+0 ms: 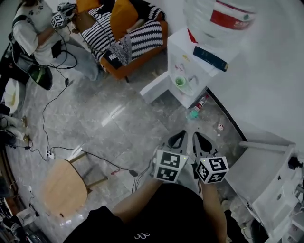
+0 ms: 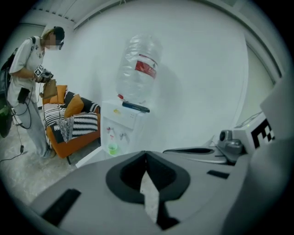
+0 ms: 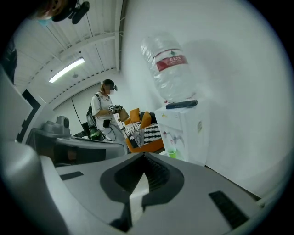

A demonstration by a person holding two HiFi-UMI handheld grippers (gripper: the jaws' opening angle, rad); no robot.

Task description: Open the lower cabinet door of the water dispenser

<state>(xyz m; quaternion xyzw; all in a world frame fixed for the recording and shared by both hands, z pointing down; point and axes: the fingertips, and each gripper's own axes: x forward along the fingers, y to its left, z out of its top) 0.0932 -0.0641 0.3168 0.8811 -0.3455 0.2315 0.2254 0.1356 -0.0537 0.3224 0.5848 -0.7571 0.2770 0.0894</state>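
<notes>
The white water dispenser (image 1: pixel 192 71) stands against the wall at the upper right, with a large clear bottle (image 1: pixel 218 14) on top and a green cup (image 1: pixel 180 82) under its taps. A white panel (image 1: pixel 154 88) juts out from its base to the left; it looks like the lower cabinet door swung open. My left gripper (image 1: pixel 176 139) and right gripper (image 1: pixel 203 141) hang side by side over the floor, well short of the dispenser, both shut and empty. The dispenser (image 2: pixel 121 126) lies ahead of the left gripper (image 2: pixel 146 153), and the dispenser (image 3: pixel 181 133) also lies ahead of the right gripper (image 3: pixel 144 156).
An orange sofa (image 1: pixel 128 33) with a striped blanket stands left of the dispenser. A person (image 1: pixel 33 28) holding grippers stands at the far left. A wooden stool (image 1: pixel 64 187) and cables (image 1: pixel 57 152) are on the floor. A small bottle (image 1: pixel 199 105) lies near the dispenser's base. A white appliance (image 1: pixel 270 175) stands at the right.
</notes>
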